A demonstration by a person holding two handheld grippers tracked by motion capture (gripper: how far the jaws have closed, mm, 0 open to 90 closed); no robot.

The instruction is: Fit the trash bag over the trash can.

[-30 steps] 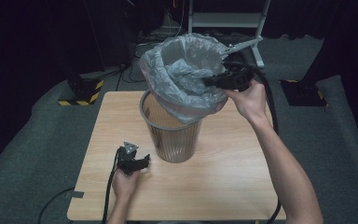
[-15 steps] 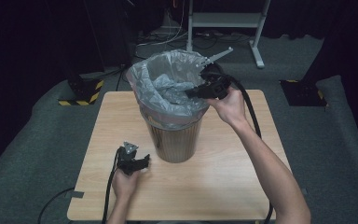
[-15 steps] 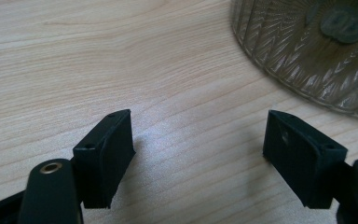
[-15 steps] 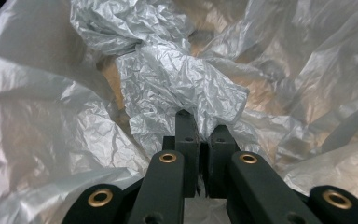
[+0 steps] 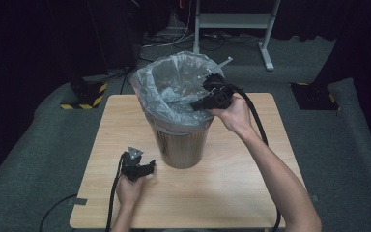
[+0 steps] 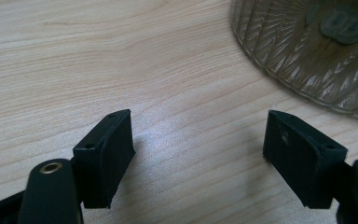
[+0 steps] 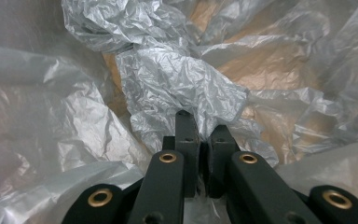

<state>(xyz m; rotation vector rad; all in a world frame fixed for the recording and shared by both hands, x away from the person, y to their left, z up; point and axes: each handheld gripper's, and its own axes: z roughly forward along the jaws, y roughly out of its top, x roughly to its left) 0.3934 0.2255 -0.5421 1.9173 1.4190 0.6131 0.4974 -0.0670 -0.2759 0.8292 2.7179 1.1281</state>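
Room was dark; grey carpet floor (image 5: 38, 145) around a light wood counter (image 5: 251, 193), visible grain, bare apart from the bin. Far left on the floor: a black block with yellow-black hazard stripes (image 5: 84, 94), just off the counter's back-left corner. Left gripper (image 5: 142, 170) sat low at the counter's front-left, held by the left hand (image 5: 128, 191), cable trailing off the front edge. Its jaws stood wide apart with nothing between them; in the left gripper view the gripper (image 6: 198, 158) looked along bare wood, with the bin's ribbed clear base at upper right. Centre of the counter: a ribbed translucent bin (image 5: 181, 145), upright, grey plastic liner bag (image 5: 166, 87) folded over its rim and bunched inside. Right gripper (image 5: 200, 102) was at the bin's right rim, pointing into the bag, held by the right hand (image 5: 234, 116), forearm running in from bottom right. Right gripper view: gripper (image 7: 200, 128) jaws nearly closed, pinching a crumpled fold of the liner bag (image 7: 177, 79), brownish bin wall showing through the film. Behind: white desk frame legs (image 5: 265, 34) and loose cables on the floor. Right of counter: a dark pad (image 5: 314, 94) on the carpet.
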